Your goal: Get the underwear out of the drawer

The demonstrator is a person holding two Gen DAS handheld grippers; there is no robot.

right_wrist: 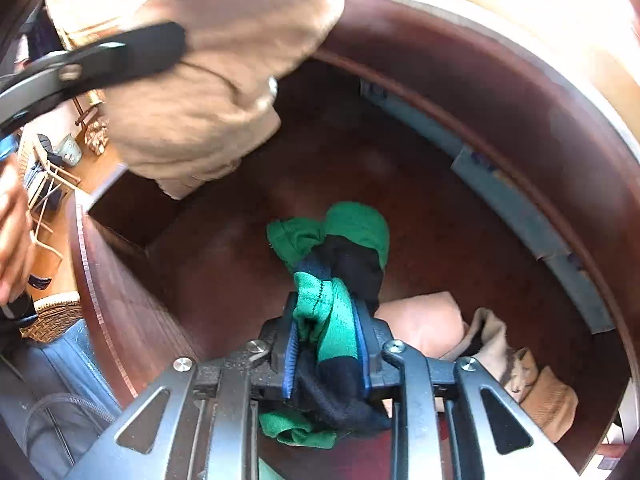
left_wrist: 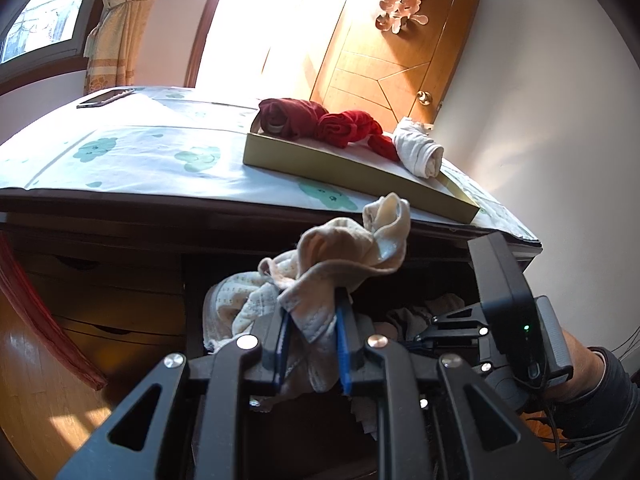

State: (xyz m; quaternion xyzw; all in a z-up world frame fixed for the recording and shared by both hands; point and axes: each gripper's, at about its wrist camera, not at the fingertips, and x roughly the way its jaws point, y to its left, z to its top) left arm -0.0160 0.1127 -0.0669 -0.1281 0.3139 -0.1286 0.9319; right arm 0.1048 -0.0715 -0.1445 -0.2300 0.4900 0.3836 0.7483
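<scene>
My left gripper is shut on a crumpled beige piece of underwear, held up in front of the dark wooden dresser. The same beige cloth hangs over the open drawer in the right wrist view, with a left finger across it. My right gripper points down into the drawer. Its blue pads press on a green and navy piece of underwear, which rises a little off the drawer floor. From the left wrist view only the right gripper's body shows, beside the drawer opening.
A shallow gold tray on the dresser top holds two red rolls and a white roll. Pink, beige and tan rolled garments lie at the drawer's right end. A phone lies on the patterned cover.
</scene>
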